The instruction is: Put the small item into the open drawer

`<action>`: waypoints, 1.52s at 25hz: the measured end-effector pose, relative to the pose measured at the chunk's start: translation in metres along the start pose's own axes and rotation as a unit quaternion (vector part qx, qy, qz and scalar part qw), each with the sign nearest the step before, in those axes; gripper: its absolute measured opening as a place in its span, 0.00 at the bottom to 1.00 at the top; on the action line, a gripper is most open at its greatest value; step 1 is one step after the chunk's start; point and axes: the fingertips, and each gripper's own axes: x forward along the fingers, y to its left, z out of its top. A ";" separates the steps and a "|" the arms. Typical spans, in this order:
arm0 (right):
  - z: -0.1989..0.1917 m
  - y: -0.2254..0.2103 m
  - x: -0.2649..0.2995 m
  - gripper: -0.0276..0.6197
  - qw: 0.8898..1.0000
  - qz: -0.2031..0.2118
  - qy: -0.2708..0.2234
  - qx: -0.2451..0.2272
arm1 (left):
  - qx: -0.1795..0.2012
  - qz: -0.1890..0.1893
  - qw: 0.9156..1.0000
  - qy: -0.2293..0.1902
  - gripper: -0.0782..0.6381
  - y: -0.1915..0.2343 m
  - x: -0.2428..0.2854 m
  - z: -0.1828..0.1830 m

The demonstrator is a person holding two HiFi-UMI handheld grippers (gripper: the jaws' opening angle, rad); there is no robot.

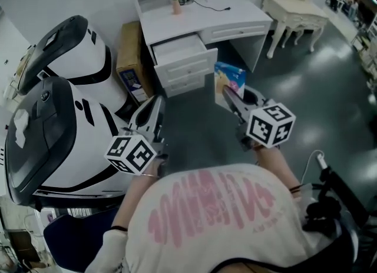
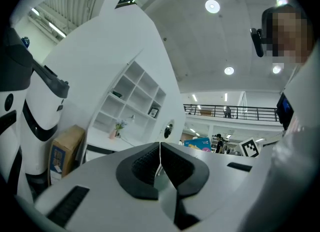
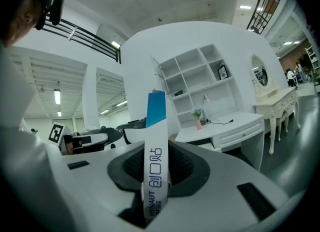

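Ahead across the floor in the head view: white desk (image 1: 200,22), drawer (image 1: 179,48) pulled open, well apart from both grippers. Right gripper (image 1: 228,93) pinches the box (image 1: 231,80) and holds it upright out front. Left gripper (image 1: 155,106) is level with it, carrying nothing. My read: this is the carry, with nothing placed yet. To do it well, come in over the drawer's front lip, lower the box fully inside, then let go. The box looks tall and thin, so I'd tip it flat rather than leave it leaning on the lip. Keep the left gripper off the carton (image 1: 132,60) beside the desk. The carton's label and the pink shirt print aren't readable. Left gripper view: the left gripper's (image 2: 160,163) pads are pressed together with nothing between them, the carton (image 2: 62,151) is low left, and no text is legible. Right gripper view: the right gripper's (image 3: 157,176) pads clamp the box (image 3: 156,136) edge-on and low down. Most of it sticks out past the tips, so grip firmly and don't knock its top on the desk (image 3: 220,126). The edge reads "创口贴" and "HYNAUT", the line under that is too small, and the top has a blue band.
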 end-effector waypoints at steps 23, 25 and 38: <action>-0.034 -0.095 0.154 0.18 0.995 0.022 0.080 0.049 | -0.067 0.044 0.996 0.048 0.15 0.114 0.108 -0.046; -0.026 -0.107 0.174 0.18 0.995 0.030 0.079 0.051 | -0.063 0.059 0.995 0.047 0.15 0.129 0.123 -0.040; 0.004 -0.195 0.283 0.18 0.992 0.049 0.095 0.073 | -0.075 0.088 0.993 0.005 0.15 0.187 0.215 0.006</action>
